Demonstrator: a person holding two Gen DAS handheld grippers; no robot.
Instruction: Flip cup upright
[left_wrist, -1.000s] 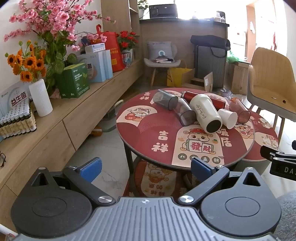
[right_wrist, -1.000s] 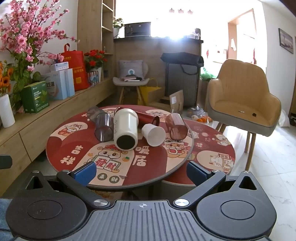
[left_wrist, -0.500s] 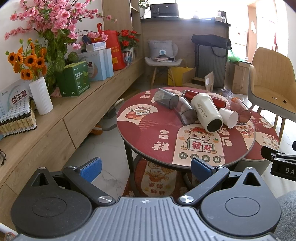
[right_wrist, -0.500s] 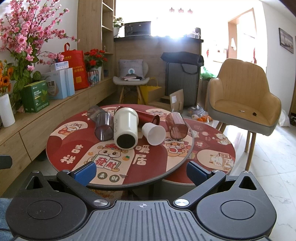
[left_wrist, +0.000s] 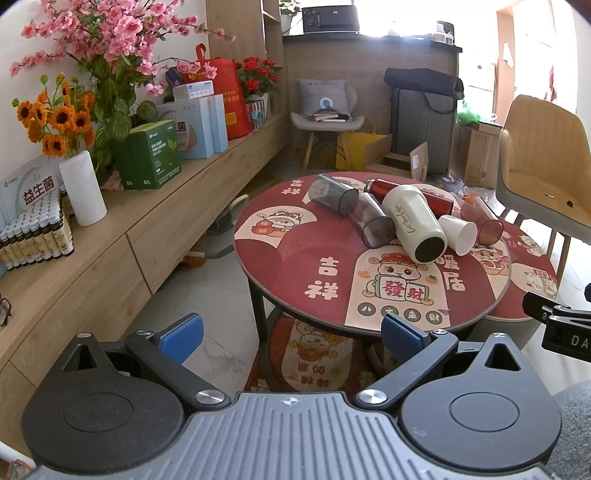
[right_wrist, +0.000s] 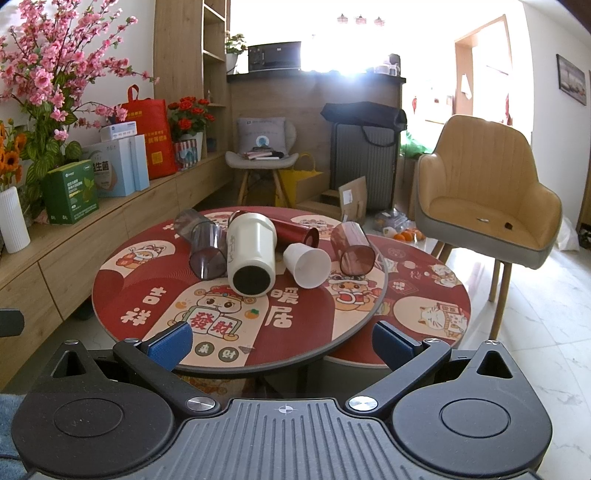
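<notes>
Here the round red table with cartoon prints (right_wrist: 155, 295) carries a cluster of tipped-over cups toward its far half, all lying on their sides and touching or nearly touching one another. Largest is the cream cylindrical tumbler with a dark mouth (right_wrist: 251, 254), its long axis running roughly from the far side toward the cameras, open mouth facing the near edge. Behind it lies a dark red metallic bottle (right_wrist: 295, 230), crosswise. On its left sit two smoky translucent plastic cups (right_wrist: 207, 247), mouths toward the near side; on its right a small white paper cup (right_wrist: 308, 264), mouth turned near and rightward, and beyond that a reddish translucent cup (right_wrist: 352, 247).

Neither claw has reached the table. The right gripper (right_wrist: 282, 341) hangs before the near edge, blue pads spread wide with nothing between them, the cream tumbler nearly straight ahead and slightly left. The left gripper (left_wrist: 291, 334) is likewise wide apart and empty, but stands off to the table's left, so the cups (left_wrist: 413, 225) lie ahead and to its right.

My judgement: the right hand is better placed, and would close across a cup's body, then swing its mouth upward.
</notes>
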